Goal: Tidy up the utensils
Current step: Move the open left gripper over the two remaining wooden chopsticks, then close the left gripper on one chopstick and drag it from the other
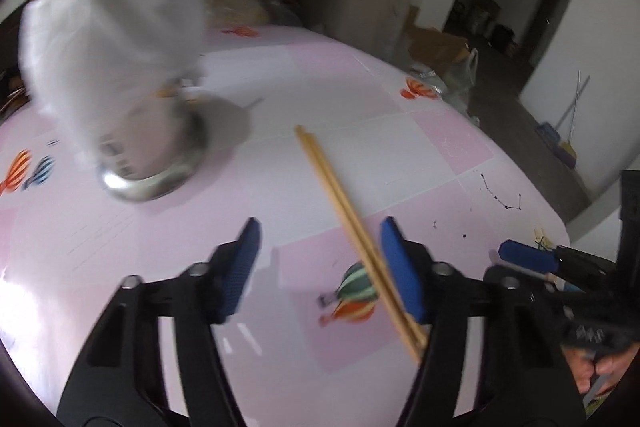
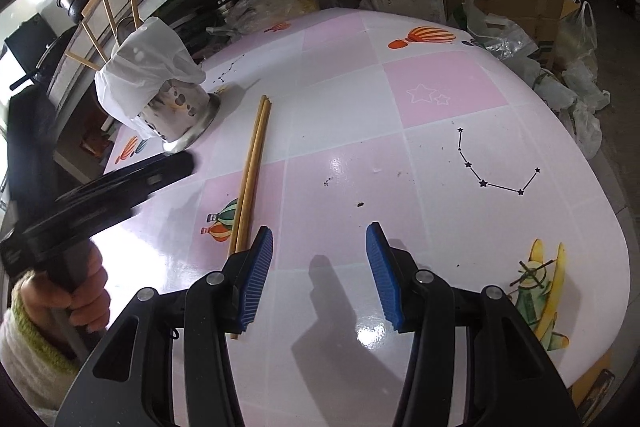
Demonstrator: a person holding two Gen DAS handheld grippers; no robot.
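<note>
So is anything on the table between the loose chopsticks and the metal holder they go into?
Nothing visible lies between them. The chopsticks lie on bare tablecloth, tips toward the metal holder. A white plastic bag drapes over the holder's top, which may hinder insertion.

Two chopsticks (image 2: 251, 171) lie side by side on the surface (image 2: 440, 147). One metal holder (image 2: 182, 115) stands there, wrapped in one white plastic bag (image 2: 146, 67), with four more chopsticks (image 2: 110, 15) sticking out of its top. Two grippers, left (image 1: 320, 267) and right (image 2: 320, 267), are about.
</note>
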